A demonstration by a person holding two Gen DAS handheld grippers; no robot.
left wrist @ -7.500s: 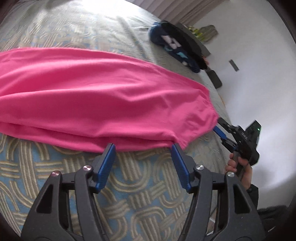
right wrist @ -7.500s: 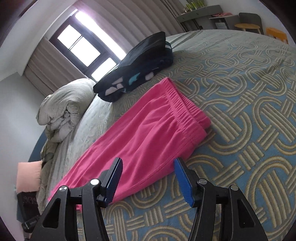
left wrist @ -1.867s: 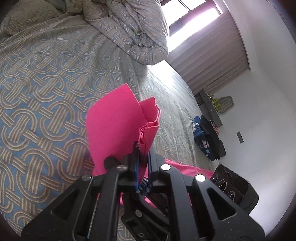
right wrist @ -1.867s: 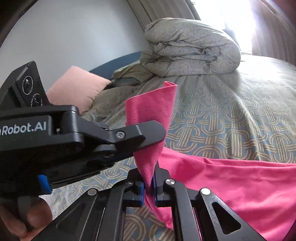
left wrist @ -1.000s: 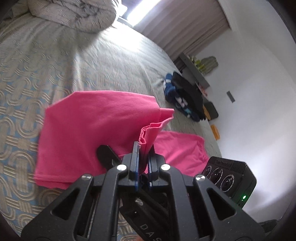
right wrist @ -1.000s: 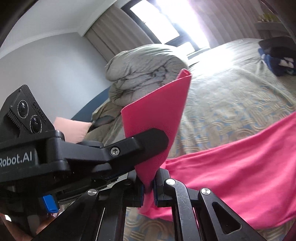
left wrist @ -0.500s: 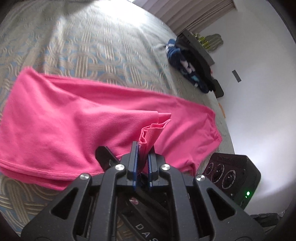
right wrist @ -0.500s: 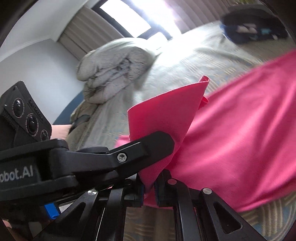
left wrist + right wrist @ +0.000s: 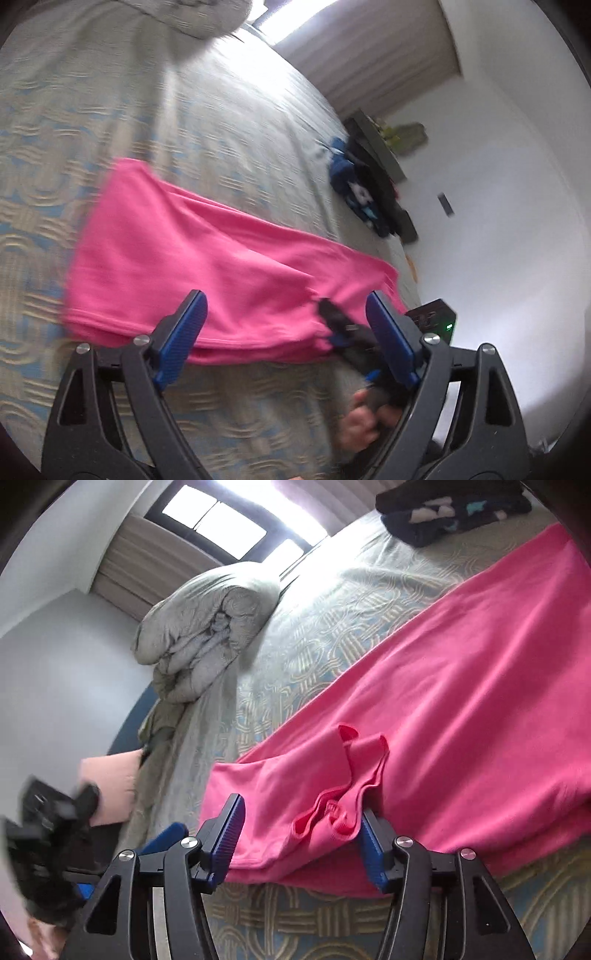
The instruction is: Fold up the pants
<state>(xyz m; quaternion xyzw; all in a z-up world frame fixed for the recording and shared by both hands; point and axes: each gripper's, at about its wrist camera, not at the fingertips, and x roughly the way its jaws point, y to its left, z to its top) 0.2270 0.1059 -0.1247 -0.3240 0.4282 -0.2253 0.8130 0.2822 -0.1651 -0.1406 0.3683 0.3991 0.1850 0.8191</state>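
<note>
The pink pants [image 9: 221, 273] lie folded in half on the patterned bedspread [image 9: 110, 110]. In the right wrist view the pants [image 9: 461, 686] stretch to the upper right, and the bunched leg cuffs [image 9: 347, 775] rest on top between the blue pads. My left gripper [image 9: 286, 328] is open and empty just in front of the pants' near edge. My right gripper [image 9: 301, 836] is open, with the loose cuffs lying between its jaws. The right gripper also shows in the left wrist view [image 9: 343, 328], and the left one at the left of the right wrist view [image 9: 48, 834].
A rolled grey duvet [image 9: 210, 616] lies at the head of the bed. A pink pillow [image 9: 109, 786] sits beside it. A dark folded garment pile [image 9: 365, 195] lies at the bed's far edge, also in the right wrist view [image 9: 450, 507]. A white wall [image 9: 498, 184] stands beyond.
Both grippers have opened and let go of the leg cuffs, which now lie on the pants. The left gripper has pulled back from the cloth.
</note>
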